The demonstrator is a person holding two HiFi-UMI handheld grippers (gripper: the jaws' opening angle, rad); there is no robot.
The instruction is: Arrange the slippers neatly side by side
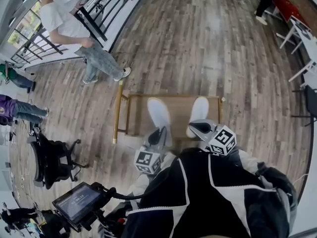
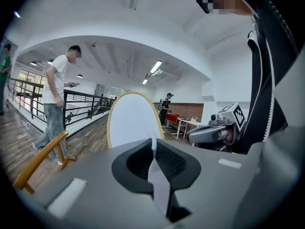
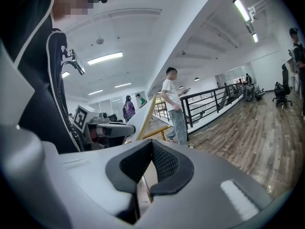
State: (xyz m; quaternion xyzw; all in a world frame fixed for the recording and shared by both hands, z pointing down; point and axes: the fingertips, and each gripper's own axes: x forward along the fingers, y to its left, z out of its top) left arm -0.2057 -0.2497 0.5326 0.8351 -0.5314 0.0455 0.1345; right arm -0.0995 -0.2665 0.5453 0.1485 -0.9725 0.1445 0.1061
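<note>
Wood planks run across the whole floor of this open office, with a black railing [image 1: 106, 9] along the far left and a person in a white T-shirt and jeans [image 1: 69, 31] standing beside it. Below me sits a low wooden desk [image 1: 178, 110] on gold legs.

From the head view I see both slippers lifted in front of my black jacket [image 1: 218, 197], outlined against the desk top. The left slipper [image 1: 158, 114] and the right slipper [image 1: 199, 113] are white, lie roughly parallel with their far ends pointing away from me, and have a clear gap between them.

The left gripper [image 1: 157, 142] has its fingers [image 2: 167, 159] pinched on the near edge of the left slipper [image 2: 133, 120] – in the left gripper view it stands upright, a white oval face with a tan rim turned to the camera. The right gripper [image 1: 198, 129] is likewise clamped on its slipper: in the right gripper view the fingers [image 3: 164, 163] press on a thin edge, and the right slipper [image 3: 143, 113] rises tilted and edge-on beyond them.

Each gripper view also catches the other gripper just beside it – the right one [image 2: 214, 130] and the left one [image 3: 105, 125]
</note>
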